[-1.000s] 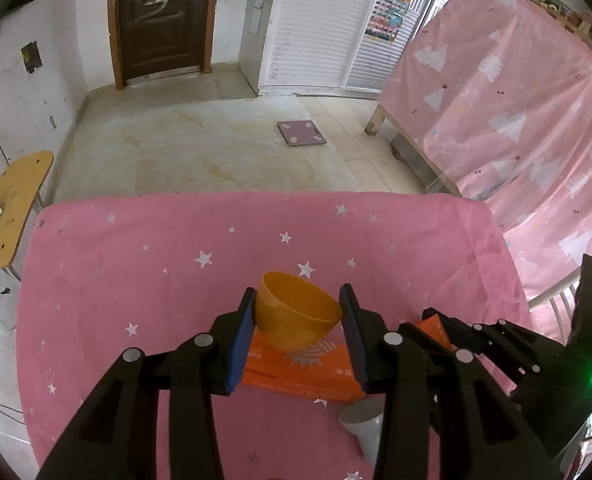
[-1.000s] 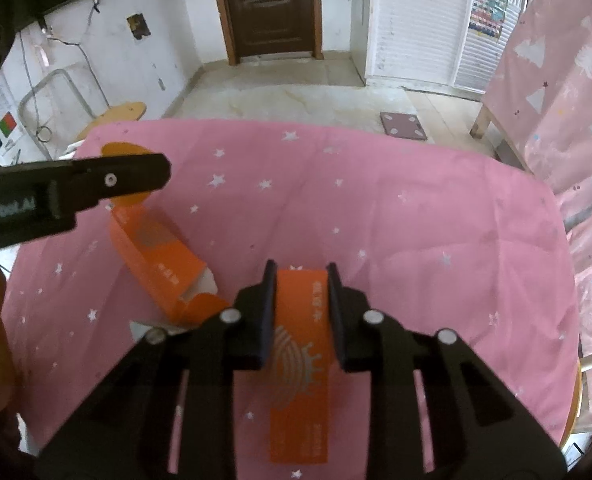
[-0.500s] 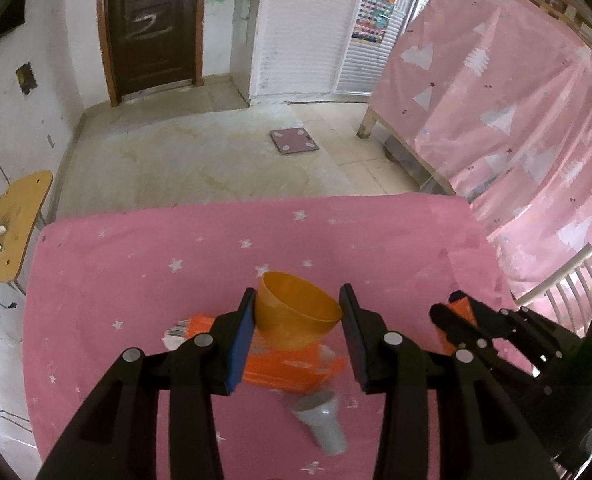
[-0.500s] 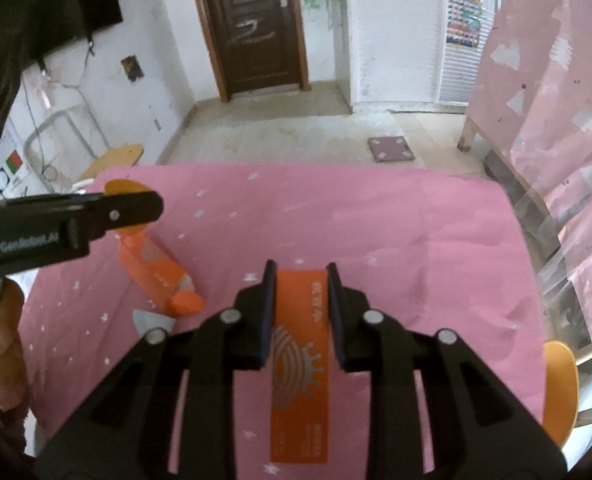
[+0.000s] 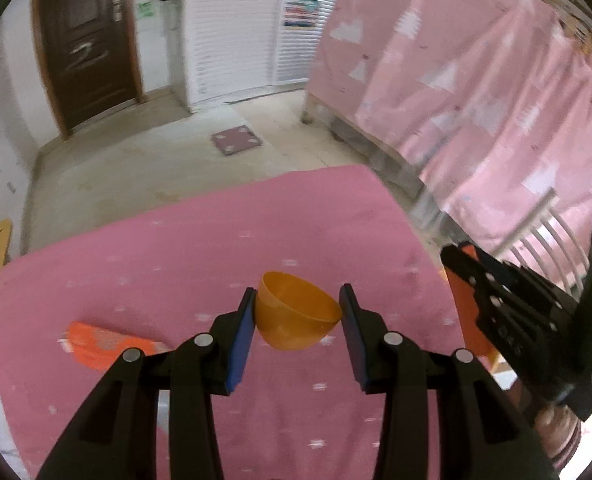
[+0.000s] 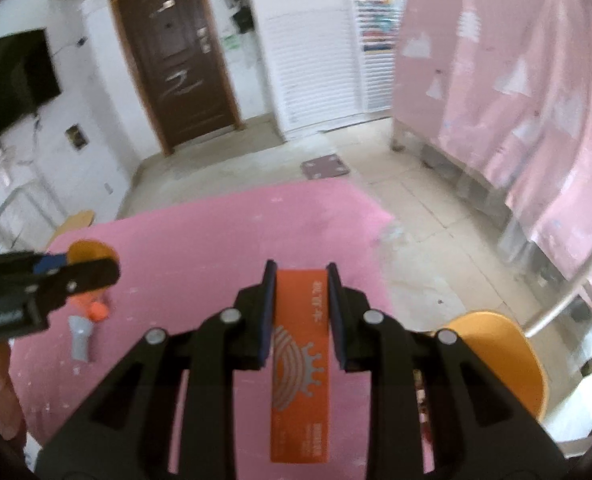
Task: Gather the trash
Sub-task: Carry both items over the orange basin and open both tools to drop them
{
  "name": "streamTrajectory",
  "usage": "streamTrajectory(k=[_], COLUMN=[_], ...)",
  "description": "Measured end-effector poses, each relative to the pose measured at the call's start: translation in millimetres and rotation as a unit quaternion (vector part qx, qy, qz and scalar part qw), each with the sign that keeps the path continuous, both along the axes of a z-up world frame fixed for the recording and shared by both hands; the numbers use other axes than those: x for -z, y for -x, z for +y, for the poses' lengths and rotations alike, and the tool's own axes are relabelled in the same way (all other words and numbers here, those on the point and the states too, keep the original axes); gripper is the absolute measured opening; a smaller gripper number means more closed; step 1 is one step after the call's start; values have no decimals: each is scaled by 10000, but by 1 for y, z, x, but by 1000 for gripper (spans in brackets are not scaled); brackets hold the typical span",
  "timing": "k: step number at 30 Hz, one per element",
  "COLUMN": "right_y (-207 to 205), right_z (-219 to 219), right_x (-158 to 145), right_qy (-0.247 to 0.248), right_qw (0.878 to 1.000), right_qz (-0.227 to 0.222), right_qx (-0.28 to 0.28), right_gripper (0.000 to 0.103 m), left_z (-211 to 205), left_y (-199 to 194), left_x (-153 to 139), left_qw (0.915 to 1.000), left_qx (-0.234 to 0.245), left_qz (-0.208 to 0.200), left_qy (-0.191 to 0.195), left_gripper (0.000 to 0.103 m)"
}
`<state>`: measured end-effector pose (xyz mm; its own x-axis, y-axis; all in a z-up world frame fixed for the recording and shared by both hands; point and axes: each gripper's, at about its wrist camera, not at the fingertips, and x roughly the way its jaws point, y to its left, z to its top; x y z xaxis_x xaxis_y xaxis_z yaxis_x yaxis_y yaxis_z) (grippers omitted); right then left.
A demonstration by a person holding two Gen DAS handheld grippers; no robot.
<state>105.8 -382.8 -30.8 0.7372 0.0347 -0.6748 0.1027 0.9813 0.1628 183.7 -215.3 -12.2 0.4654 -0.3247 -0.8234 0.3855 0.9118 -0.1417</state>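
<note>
1. Left wrist view: the left gripper (image 5: 296,322) has lifted and swung right over the last second. Its jaws are still clamped on the orange bowl (image 5: 296,316), which is now carried clear above the pink tabletop (image 5: 176,256). An orange carton (image 5: 104,344) that sat right under the bowl is now left behind on the cloth, off to the lower left. The grey cup seen half a second ago is out of this view.
2. Same view: the bowl is smooth, rounded plastic, tilted, mouth facing up and away, gripped across its sides. It looks empty.
3. Same view: the right gripper (image 5: 456,264) has drawn off to the right edge, a strip of orange showing in it.
4. Right wrist view: the right gripper (image 6: 299,308) has risen and turned right, toward the tabletop's corner and the floor (image 6: 436,216). Jaws clamped on a flat orange box (image 6: 301,360), printed, long axis along the fingers.
5. Same view: a grey cup (image 6: 79,338) and the orange carton (image 6: 92,306) lie on the cloth at left; a yellow stool (image 6: 500,356) sits lower right.
6. Read: two items in hand, likely heading to a bin not in view; carton and cup remain.
</note>
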Motion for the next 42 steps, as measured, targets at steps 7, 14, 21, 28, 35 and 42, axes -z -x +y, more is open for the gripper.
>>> streamTrajectory(k=[7, 14, 21, 28, 35, 42], right_y=[19, 34, 46, 55, 74, 73], right_z=[-73, -126, -162, -187, -209, -206], right_x=[10, 38, 69, 74, 64, 61], right_qy=[-16, -65, -178, -392, -543, -563], right_qw=[9971, 9926, 9867, 9821, 9770, 9785], right_qz=[-78, 125, 524, 490, 237, 183], right_qx=[759, 1204, 1527, 1777, 2051, 1974], right_gripper=[23, 23, 23, 24, 42, 43], left_z=[-69, -125, -174, -202, -223, -217], left_y=[25, 43, 54, 62, 72, 76], left_x=[3, 13, 32, 51, 52, 50], left_qw=[9981, 9936, 9877, 9828, 9766, 9776], left_qx=[607, 1094, 1479, 1725, 1991, 1983], left_qz=[88, 261, 499, 661, 810, 700], left_qy=[9, 24, -2, -88, 96, 60], left_gripper=[34, 34, 34, 34, 58, 67])
